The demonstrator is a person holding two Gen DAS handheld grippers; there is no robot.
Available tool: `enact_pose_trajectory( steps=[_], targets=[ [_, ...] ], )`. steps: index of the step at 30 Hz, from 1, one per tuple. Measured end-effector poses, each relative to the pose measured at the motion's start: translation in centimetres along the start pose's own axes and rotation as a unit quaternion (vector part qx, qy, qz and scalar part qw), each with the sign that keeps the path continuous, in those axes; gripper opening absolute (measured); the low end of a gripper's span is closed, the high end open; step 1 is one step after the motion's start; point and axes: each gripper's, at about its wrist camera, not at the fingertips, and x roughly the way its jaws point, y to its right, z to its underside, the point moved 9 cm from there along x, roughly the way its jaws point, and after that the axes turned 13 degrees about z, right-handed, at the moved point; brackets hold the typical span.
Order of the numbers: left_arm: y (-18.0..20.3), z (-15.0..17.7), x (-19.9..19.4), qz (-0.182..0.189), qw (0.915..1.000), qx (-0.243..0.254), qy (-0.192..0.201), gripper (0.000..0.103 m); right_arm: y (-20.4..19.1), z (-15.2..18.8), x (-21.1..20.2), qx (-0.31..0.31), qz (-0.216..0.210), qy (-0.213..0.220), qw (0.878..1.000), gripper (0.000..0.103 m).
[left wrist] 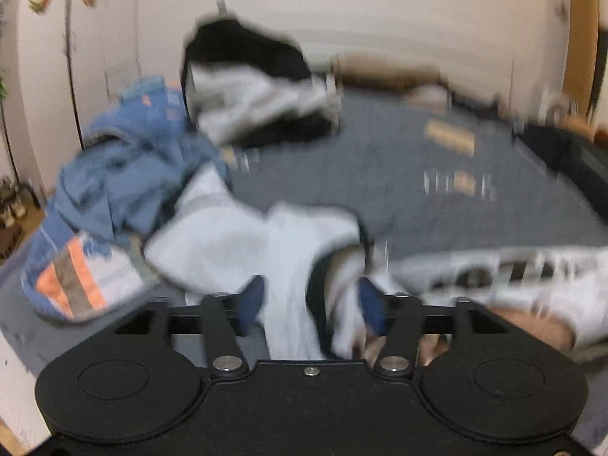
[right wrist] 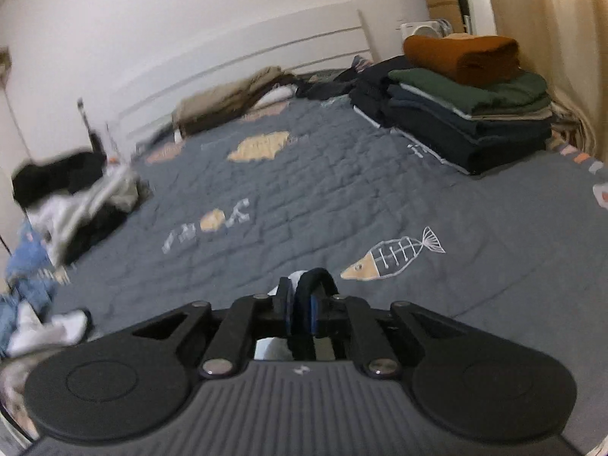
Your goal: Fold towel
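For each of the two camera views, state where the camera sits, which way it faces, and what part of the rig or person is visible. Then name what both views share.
Left wrist: sits behind the left gripper, low over the bed, facing the blurred laundry pile and wall; the open blue-padded fingers straddle a white towel, with a bit of the person's skin at lower right.
Right wrist: sits behind the right gripper, facing across the grey quilt to the headboard and folded clothes stack; its fingers pinch white, black-edged cloth.
Shared: the quilt, the laundry pile and the black bag.
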Motion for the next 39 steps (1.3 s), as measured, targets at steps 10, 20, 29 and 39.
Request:
enact_pose_trajectory(
  steps=[10,20,29,39],
  targets=[
    [3.6,-1.6,6.3,-0.023,0.9905,0.127,-0.047,0.067,-2.2,1.6,-0.2,-0.021,-0.035,-0.019,0.999,0.013],
    [0.6,0.4,9.1,-0.006,0.9912,0.087,-0.1,0.015,-3.8,3.2,0.5,-0.057,-0.043,-0.04,0.997,0.019],
    [-6.8,1.1,0.9,-0.074,0.9901,0.062,-0.102,0.013,-4.1,3.8,0.7,-0.064,-0.048,-0.051,0.995,0.027],
    [-10.2,5.2,-5.0,-0.076,0.9812,-0.003,-0.178,0.035,-5.0,4.8,1.1,-0.072,-0.058,-0.07,0.993,0.03]
  ],
)
